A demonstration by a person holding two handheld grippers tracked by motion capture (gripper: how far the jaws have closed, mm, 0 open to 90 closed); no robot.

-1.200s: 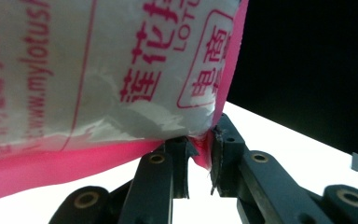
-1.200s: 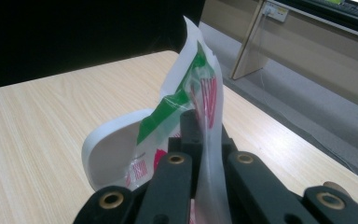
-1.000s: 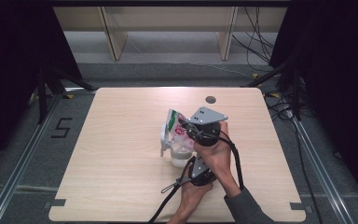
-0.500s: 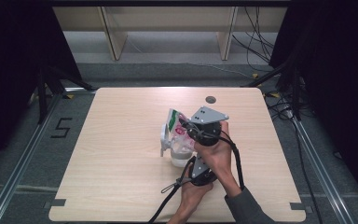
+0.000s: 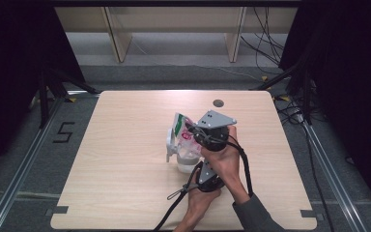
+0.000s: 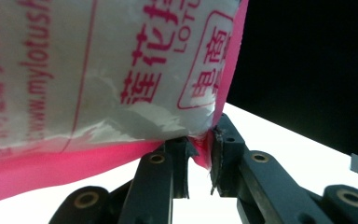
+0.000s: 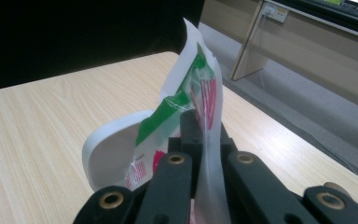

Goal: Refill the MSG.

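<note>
Left gripper (image 6: 198, 161): showing two black jaws with ribbed inner pads and brass-coloured pivot rivets.
Right gripper (image 7: 204, 126): showing matching black jaws, brass-coloured rivets at the link joints.
Grey plate (image 5: 216, 119): sitting atop the right gripper, three-cornered, with small dark screw holes.
Cables (image 5: 174, 209): trailing black from both gripper bodies, one looping.
Sleeve (image 5: 253, 216): showing dark grey at the right forearm.

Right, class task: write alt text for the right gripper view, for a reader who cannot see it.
The right gripper pinches the edge of a plastic bag printed in green and red between its two black jaws. Behind the bag stands a white scoop-shaped container on a light wooden table, with grey floor and a wooden shelf leg beyond.
</note>
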